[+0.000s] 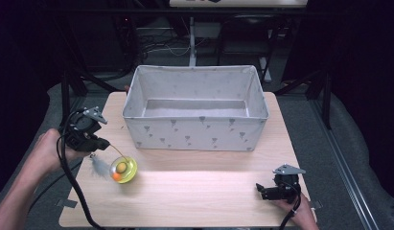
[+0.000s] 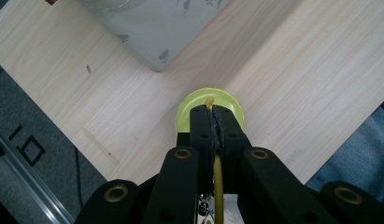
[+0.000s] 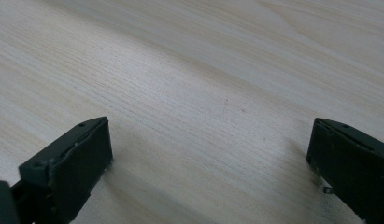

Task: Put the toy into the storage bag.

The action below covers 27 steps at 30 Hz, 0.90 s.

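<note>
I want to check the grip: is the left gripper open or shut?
Shut. In the left gripper view, the left gripper has its jaws pressed together on the thin yellow stalk of the yellow toy.

L tongs (image 1: 101, 143) grip yellow toy's (image 1: 123, 170) stem; R tongs (image 1: 261, 190) w/ jaws apart.

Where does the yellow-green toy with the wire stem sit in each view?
High view: yellow-green toy lower left on the table, by the left gripper.
Left gripper view: centre, behind the shut fingers clamping its wire stem.
Right gripper view: bare wood.
Shared landmark: fabric box.
</note>
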### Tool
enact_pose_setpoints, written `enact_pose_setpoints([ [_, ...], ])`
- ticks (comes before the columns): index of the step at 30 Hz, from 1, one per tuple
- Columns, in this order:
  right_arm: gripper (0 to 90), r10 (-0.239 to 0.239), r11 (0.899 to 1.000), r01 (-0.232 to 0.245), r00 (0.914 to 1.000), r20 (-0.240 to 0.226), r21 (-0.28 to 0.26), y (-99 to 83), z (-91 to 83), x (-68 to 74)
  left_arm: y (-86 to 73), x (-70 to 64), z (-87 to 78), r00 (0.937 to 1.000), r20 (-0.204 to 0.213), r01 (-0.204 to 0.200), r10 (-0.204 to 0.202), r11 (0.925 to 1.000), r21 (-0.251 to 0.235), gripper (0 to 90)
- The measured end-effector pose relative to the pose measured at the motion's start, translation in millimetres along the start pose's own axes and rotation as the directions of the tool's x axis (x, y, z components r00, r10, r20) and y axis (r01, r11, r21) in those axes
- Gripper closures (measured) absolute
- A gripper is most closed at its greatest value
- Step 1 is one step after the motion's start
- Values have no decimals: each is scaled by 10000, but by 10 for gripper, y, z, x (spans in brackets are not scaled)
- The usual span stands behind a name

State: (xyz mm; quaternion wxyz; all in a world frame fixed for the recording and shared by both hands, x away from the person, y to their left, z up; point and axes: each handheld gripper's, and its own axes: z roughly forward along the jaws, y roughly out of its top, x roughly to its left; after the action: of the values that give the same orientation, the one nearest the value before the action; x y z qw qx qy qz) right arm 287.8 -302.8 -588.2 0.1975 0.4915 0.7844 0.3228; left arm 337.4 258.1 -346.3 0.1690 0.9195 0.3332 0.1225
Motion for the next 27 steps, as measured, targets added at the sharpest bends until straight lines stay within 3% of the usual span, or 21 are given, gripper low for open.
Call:
enact_pose_setpoints([
  [27, 0, -20, 10000, 20, 10000, 5, 10, 0, -1, -1, 121, 465, 1, 9926, -651, 1050, -1029, 9940, 295, 882],
])
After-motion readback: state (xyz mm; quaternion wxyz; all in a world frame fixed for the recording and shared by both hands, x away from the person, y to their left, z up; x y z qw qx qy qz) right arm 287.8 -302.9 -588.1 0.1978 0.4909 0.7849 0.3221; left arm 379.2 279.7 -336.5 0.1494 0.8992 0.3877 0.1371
